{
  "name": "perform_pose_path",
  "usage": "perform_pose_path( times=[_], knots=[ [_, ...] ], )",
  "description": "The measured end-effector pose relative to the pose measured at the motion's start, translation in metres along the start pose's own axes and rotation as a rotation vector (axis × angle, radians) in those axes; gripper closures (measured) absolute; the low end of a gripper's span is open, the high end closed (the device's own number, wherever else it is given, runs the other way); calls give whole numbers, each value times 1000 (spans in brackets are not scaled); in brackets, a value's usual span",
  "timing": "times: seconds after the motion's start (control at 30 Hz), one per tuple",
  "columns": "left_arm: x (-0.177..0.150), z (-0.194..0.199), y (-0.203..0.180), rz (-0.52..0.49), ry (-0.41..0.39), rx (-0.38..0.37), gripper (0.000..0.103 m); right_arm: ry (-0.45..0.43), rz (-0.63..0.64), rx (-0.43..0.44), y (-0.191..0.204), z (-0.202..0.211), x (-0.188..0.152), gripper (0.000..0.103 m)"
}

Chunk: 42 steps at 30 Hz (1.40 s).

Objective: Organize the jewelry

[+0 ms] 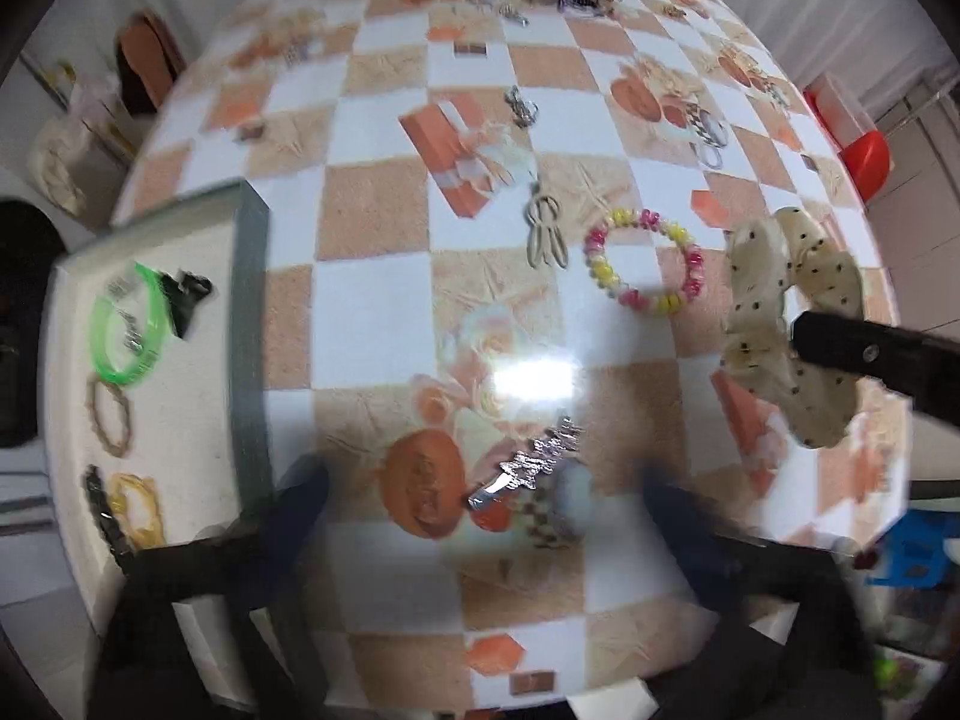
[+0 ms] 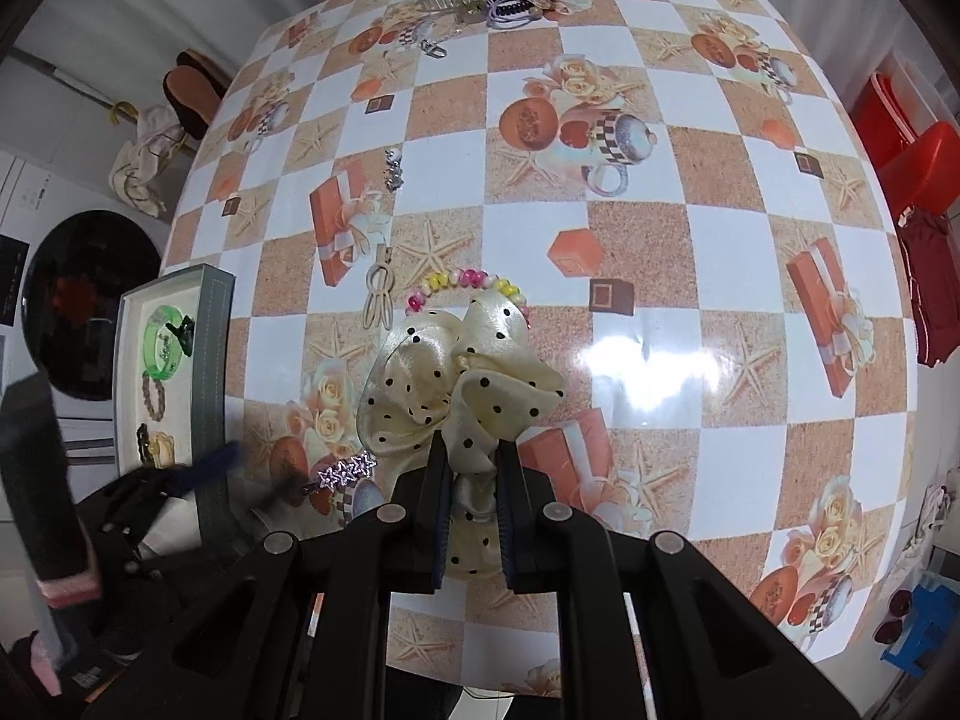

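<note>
The right gripper (image 2: 471, 480) pinches the cream polka-dot scrunchie (image 2: 462, 384) above the checked table (image 2: 750, 276). The left gripper (image 1: 480, 498) gapes wide over a silver star clip (image 1: 531, 465); the tray (image 1: 249, 324) sits at 9 o'clock.

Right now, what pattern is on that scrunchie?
Cream scrunchie with black polka dots, clearest in the right wrist view.

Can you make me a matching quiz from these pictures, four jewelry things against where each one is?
Things:
1. green bangle
2. dotted scrunchie
3. star hair clip
4. bead bracelet

Places:
A. held in the right claw
B. on the table, under the open left claw
C. in the tray
D. on the table beside the scrunchie

Pairs: 1-C, 2-A, 3-B, 4-D
</note>
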<state>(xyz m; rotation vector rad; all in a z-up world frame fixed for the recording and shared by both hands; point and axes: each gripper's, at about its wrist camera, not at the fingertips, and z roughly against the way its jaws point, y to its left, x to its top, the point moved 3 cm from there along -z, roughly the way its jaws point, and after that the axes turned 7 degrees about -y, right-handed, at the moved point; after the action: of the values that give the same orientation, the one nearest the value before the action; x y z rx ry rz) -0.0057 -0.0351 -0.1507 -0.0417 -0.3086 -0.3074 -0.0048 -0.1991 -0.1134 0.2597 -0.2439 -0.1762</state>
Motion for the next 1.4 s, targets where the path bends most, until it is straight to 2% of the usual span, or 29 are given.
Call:
perform_pose_path(
  times=[0.2, 0.23, 0.27, 0.4, 0.5, 0.53, 0.57, 0.7, 0.9, 1.13, 1.4],
  knots=[
    [-13, -24, -21, -216, 27, 25, 1, 5, -29, -10, -13, 1, -6, 89],
    [-13, -29, -23, -240, 33, 26, 14, 6, -34, -12, -15, 2, -7, 89],
    [-15, -34, -23, -265, 50, 23, 23, 5, -37, -15, -17, 3, -8, 89],
    [-16, -48, -25, -318, 82, -47, 29, 5, -48, -26, -25, 6, -12, 89],
    [-16, -46, -28, -336, 91, -95, 50, 10, -60, -32, -30, 6, -14, 89],
    [-16, -44, -30, -346, 87, -105, 72, 13, -62, -33, -31, 5, -15, 89],
    [-17, -43, -32, -355, 96, -119, 82, 15, -63, -33, -31, 5, -15, 89],
    [-18, -39, -32, -279, 118, -176, 82, 15, -59, -26, -27, 4, -14, 89],
    [-13, -19, -9, -63, 99, -221, 82, 0, -43, -5, -15, 8, -8, 89],
    [-6, 18, 16, 28, 23, -183, 82, -10, 4, 31, 8, 11, 2, 89],
    [-12, 49, 60, 158, -52, -117, 82, -15, 106, 84, 57, 12, 13, 89]
  ],
)
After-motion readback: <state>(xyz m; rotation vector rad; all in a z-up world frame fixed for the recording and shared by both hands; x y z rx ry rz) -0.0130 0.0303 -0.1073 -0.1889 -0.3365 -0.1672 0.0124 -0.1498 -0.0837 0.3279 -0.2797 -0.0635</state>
